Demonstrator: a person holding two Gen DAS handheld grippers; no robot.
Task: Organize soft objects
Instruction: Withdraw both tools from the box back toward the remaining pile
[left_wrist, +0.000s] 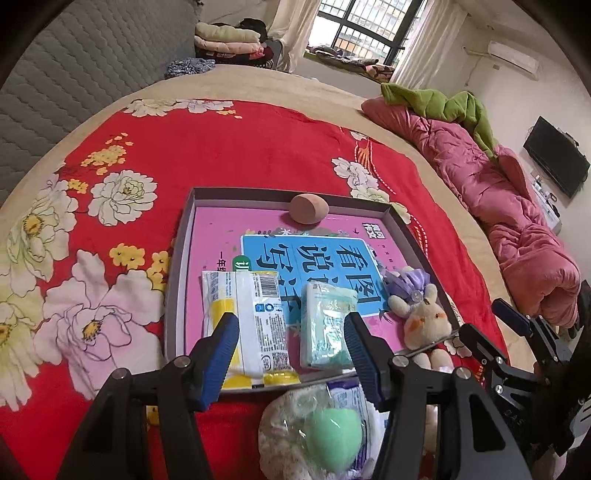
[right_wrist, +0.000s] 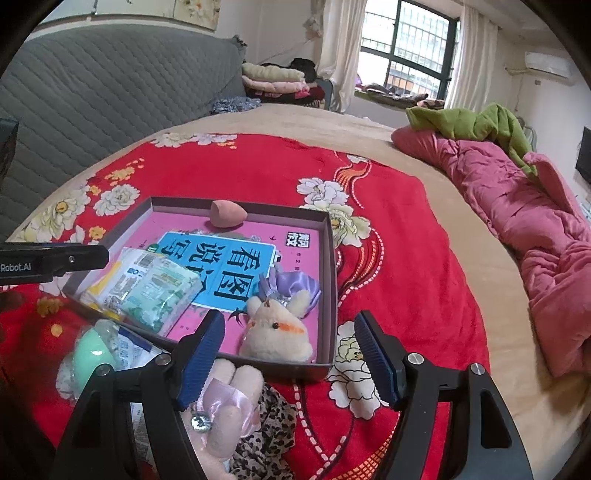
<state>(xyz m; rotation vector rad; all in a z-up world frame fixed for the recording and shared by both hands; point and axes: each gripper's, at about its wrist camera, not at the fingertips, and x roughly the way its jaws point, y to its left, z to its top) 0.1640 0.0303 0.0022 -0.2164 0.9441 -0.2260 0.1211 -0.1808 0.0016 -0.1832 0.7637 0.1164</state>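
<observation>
A grey shallow tray (left_wrist: 180, 258) (right_wrist: 330, 258) lies on the red floral blanket, lined with a pink and blue book. In it are a tan egg-shaped sponge (left_wrist: 308, 208) (right_wrist: 227, 214), a yellow-and-white tissue pack (left_wrist: 251, 314), a teal tissue pack (left_wrist: 325, 321) (right_wrist: 162, 291) and a cream plush bunny (left_wrist: 424, 317) (right_wrist: 277, 332) with a purple bow. My left gripper (left_wrist: 291, 350) hovers open over the tray's near edge, nothing between its pads. My right gripper (right_wrist: 290, 354) stands wide open above the near right corner, empty.
On the blanket in front of the tray lie a green sponge (left_wrist: 332, 435) (right_wrist: 92, 354) in a clear bag and a pink plush with leopard-print cloth (right_wrist: 236, 417). A pink quilt (left_wrist: 509, 221) runs along the bed's right side. A grey padded headboard (right_wrist: 110, 92) stands behind.
</observation>
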